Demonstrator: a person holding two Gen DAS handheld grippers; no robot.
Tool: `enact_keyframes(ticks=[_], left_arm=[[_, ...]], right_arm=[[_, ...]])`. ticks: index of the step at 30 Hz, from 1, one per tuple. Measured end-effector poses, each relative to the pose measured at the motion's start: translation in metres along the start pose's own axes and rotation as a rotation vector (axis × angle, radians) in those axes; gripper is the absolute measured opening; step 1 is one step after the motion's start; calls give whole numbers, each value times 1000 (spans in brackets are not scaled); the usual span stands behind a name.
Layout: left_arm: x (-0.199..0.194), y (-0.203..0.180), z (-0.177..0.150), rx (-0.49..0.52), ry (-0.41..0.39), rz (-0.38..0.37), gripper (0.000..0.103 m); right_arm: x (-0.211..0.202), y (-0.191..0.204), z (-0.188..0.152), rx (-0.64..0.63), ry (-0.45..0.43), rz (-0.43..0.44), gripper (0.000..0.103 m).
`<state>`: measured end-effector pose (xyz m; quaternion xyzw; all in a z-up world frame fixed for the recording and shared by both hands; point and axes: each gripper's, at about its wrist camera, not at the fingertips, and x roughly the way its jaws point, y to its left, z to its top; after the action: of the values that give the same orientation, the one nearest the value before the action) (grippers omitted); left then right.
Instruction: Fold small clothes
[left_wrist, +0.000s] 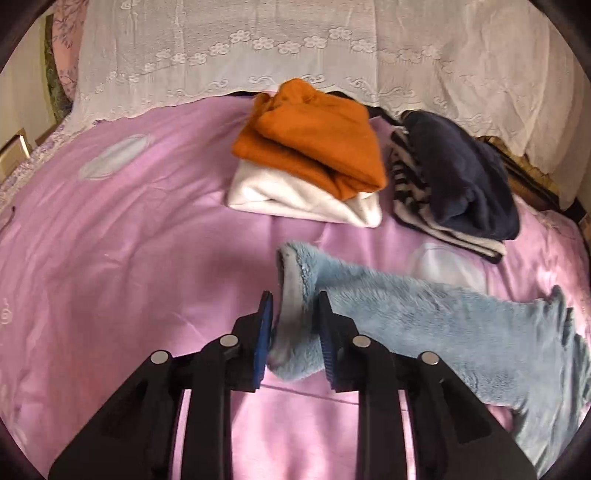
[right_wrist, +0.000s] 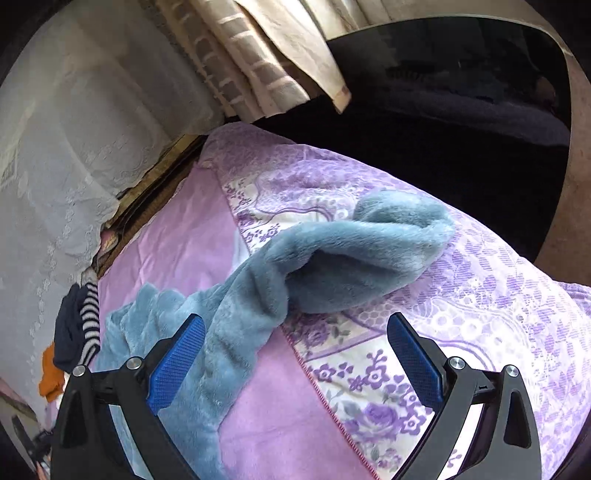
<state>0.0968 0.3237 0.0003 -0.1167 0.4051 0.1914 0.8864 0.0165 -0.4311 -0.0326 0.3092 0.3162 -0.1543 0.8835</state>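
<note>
A fluffy light-blue garment (left_wrist: 424, 317) lies stretched across the pink bedspread (left_wrist: 129, 258). My left gripper (left_wrist: 295, 314) is shut on its left end, the cuff edge pinched between the blue pads. In the right wrist view the same blue garment (right_wrist: 332, 258) runs from lower left to a bunched end at upper right. My right gripper (right_wrist: 295, 347) is open over it, its left pad (right_wrist: 177, 362) touching the fabric, nothing held.
Two folded stacks sit at the back: an orange piece on a white one (left_wrist: 314, 147) and a navy piece on a striped one (left_wrist: 458, 177). White lace fabric (left_wrist: 295, 48) rises behind. A purple floral cover (right_wrist: 461, 314) lies at the bed's right edge, with dark space beyond.
</note>
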Motion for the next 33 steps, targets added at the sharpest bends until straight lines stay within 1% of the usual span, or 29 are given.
enact_keyframes(ticks=[1, 2, 4, 5, 7, 8, 9, 10, 11, 12, 13, 14, 16, 17, 18, 19, 20, 21, 22, 23, 24, 25, 26, 27, 28, 30, 31, 32, 33], left_arm=[[-4, 7, -3, 6, -28, 36, 25], [-11, 12, -4, 6, -54, 44, 40], [-28, 20, -10, -22, -107, 44, 61], [-37, 14, -13, -10, -128, 29, 62], [-52, -18, -17, 110, -145, -13, 63], [-58, -41, -22, 182, -157, -36, 67], [-65, -65, -29, 250, -169, -69, 71], [-69, -91, -36, 320, -176, -112, 80], [-72, -119, -44, 388, -179, -158, 85], [-76, -145, -52, 446, -184, -195, 86], [-78, -170, -62, 498, -186, -230, 86], [-80, -194, -71, 546, -178, -271, 86], [-80, -235, -88, 610, -161, -333, 86], [-81, -252, -96, 633, -157, -355, 86], [-79, -267, -101, 648, -151, -377, 87], [-77, -279, -106, 654, -142, -398, 90], [-73, -288, -113, 655, -130, -416, 93], [-68, -296, -120, 661, -116, -422, 93], [-60, -303, -125, 674, -102, -412, 93], [-52, -307, -132, 685, -89, -392, 93], [-44, -309, -137, 691, -68, -375, 93], [-34, -308, -139, 691, -37, -368, 93], [-28, -306, -138, 679, -4, -374, 93], [-24, -301, -135, 658, 21, -392, 93], [-23, -298, -129, 629, 35, -410, 93], [-22, -292, -121, 587, 38, -425, 93], [-23, -290, -117, 574, 28, -422, 93], [-22, -288, -115, 566, 21, -415, 93], [-21, -288, -113, 565, 22, -404, 93]], right_arm=[[3, -9, 6, 55, 4, 9, 99], [8, -19, 13, 109, 19, 30, 99], [19, -40, 24, 239, 68, 103, 99], [26, -51, 28, 320, 97, 152, 100], [41, -65, 30, 461, 173, 253, 100], [45, -69, 29, 515, 198, 285, 100], [47, -72, 29, 554, 202, 291, 100], [48, -72, 30, 576, 190, 282, 99], [48, -71, 31, 576, 179, 271, 87], [50, -68, 34, 558, 173, 263, 43], [51, -65, 38, 536, 167, 256, 24], [51, -60, 45, 490, 142, 232, 19], [40, -41, 64, 316, 47, 172, 19], [26, -30, 74, 227, -33, 177, 19], [7, -19, 82, 122, -149, 197, 19], [-13, -8, 88, -20, -284, 217, 19], [-23, -4, 92, -154, -369, 181, 30], [-17, -7, 99, -197, -342, 90, 64], [3, -20, 104, -167, -232, 22, 78], [24, -43, 105, -101, -129, -69, 74], [37, -68, 99, -30, -67, -137, 62], [38, -89, 90, 31, -49, -149, 57], [32, -104, 82, 81, -60, -133, 56], [23, -113, 77, 107, -81, -115, 56], [14, -118, 74, 116, -98, -117, 56], [-3, -122, 74, 137, -157, -185, 56], [-15, -117, 74, 133, -204, -230, 56], [-28, -106, 67, 92, -240, -234, 56], [-30, -92, 66, 32, -243, -211, 57]])
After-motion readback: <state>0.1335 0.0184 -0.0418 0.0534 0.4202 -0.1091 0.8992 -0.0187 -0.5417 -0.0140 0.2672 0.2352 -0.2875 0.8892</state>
